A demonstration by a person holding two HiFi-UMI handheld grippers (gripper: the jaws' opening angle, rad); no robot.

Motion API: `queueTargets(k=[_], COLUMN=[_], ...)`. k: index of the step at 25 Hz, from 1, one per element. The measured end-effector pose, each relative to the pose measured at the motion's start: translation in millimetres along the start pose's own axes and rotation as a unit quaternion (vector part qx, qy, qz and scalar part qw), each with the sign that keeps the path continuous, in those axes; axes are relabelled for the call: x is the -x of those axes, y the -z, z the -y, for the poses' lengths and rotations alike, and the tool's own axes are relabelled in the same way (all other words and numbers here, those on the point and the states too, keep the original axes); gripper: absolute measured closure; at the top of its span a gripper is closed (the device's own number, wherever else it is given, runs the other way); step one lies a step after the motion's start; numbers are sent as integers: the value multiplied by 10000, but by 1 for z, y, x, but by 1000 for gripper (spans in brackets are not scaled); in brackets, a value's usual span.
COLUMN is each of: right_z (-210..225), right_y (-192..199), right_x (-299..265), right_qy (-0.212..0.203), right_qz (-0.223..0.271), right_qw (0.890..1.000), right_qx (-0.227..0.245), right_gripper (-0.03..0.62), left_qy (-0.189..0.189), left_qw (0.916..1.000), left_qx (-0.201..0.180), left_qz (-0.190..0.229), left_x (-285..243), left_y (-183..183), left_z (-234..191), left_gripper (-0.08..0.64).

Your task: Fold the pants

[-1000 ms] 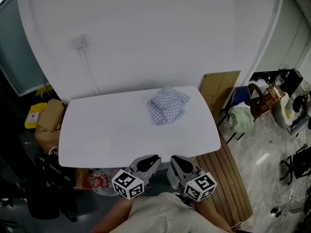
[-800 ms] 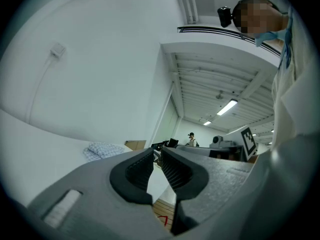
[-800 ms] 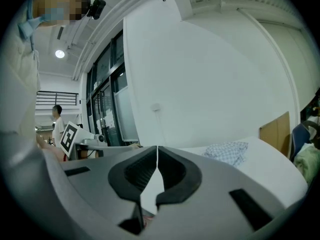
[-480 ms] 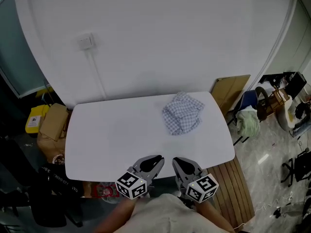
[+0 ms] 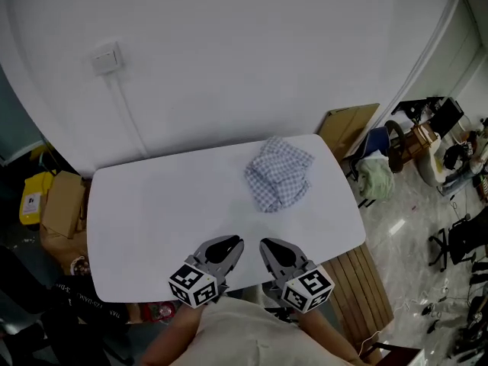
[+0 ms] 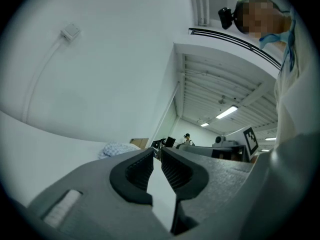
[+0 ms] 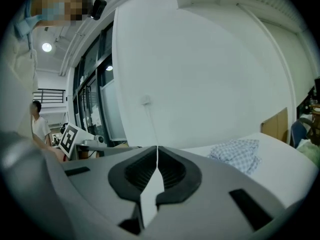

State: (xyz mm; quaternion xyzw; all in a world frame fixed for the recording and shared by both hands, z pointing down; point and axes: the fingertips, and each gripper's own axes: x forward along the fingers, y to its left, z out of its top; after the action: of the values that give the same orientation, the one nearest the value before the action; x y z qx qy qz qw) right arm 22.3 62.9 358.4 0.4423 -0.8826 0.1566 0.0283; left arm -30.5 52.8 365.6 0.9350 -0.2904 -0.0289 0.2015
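Observation:
The pants (image 5: 278,174) are a crumpled heap of blue-and-white checked cloth on the far right part of the white table (image 5: 152,212). Both grippers hover side by side at the table's near edge, well short of the heap. My left gripper (image 5: 231,244) has its jaws a narrow slit apart with nothing between them (image 6: 157,150); the pants (image 6: 116,150) show small beyond its left jaw. My right gripper (image 5: 268,245) is shut and empty, its tips touching (image 7: 157,147), and the pants (image 7: 240,154) lie ahead to its right.
A cardboard sheet (image 5: 347,128) leans on the wall past the table's right end. Beside it stands a chair with green cloth (image 5: 375,178). Cardboard boxes (image 5: 61,204) sit left of the table. Wooden slats (image 5: 366,288) lie at the near right corner.
Both grippers have moved forward together, from below the table's near edge to over it. The pants lie as before. Neither pair of jaws has changed.

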Motion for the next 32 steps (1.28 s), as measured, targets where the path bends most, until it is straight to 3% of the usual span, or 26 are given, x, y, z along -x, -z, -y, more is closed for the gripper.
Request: queueTargets(k=[8, 20, 32], right_z=[35, 105, 188], right_y=[3, -10, -4], right_x=[-6, -49, -56], right_qy=[306, -55, 137], right_qz=[-208, -447, -534], right_qw=[9993, 9989, 9984], right_qx=[-103, 145, -83], right_gripper=[574, 574, 573], left_qy=[313, -102, -90], left_qw=[9993, 9989, 9963], left_qx=[199, 222, 48], left_qz=[-98, -389, -849], left_x=[-39, -106, -180], left_y=[3, 10, 23], left_z=[-3, -35, -65], left_gripper=[508, 508, 508])
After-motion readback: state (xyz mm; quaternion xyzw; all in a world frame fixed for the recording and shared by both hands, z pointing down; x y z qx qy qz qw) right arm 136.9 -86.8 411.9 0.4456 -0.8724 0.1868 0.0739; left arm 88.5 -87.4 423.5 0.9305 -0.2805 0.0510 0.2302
